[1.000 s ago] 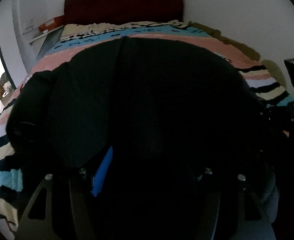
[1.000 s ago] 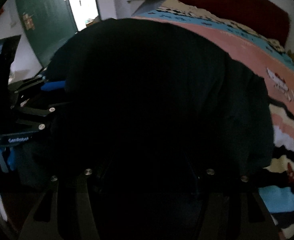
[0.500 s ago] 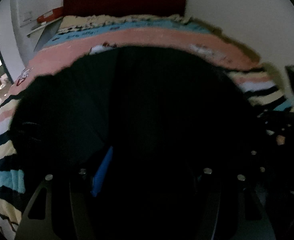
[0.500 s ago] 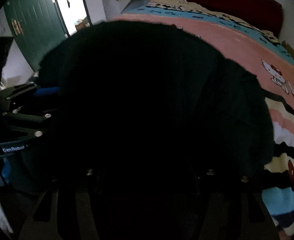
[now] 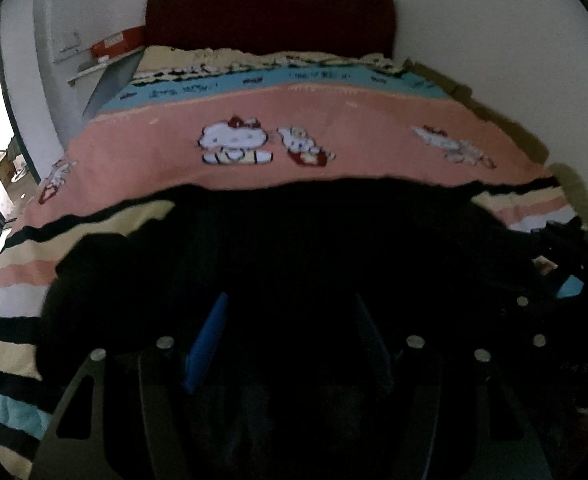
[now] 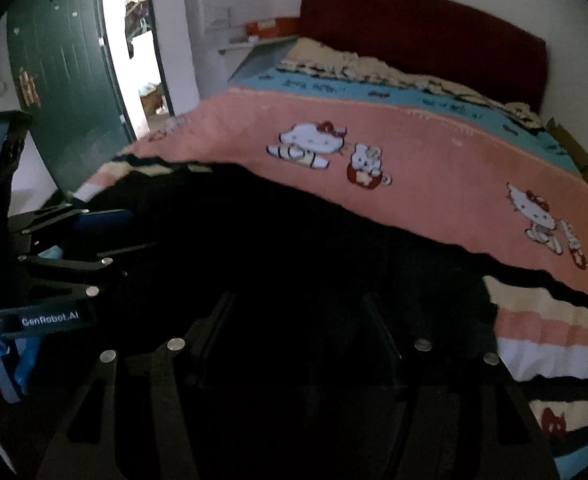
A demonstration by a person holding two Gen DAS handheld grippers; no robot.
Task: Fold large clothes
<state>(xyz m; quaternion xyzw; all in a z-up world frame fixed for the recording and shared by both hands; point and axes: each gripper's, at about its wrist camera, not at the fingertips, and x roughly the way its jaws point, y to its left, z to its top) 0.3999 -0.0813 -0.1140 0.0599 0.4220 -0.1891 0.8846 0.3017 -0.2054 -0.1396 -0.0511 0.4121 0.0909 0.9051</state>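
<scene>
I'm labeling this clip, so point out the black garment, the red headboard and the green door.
black garment (image 5: 334, 248): left wrist view, middle of the dark cloth on the bed.
red headboard (image 5: 270, 16): left wrist view, centre of its front panel.
green door (image 6: 66, 92): right wrist view, middle of its face.

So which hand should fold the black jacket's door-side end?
Probably the left: left gripper sits at that end of the black jacket, toward the green door; the right gripper is farther.
</scene>
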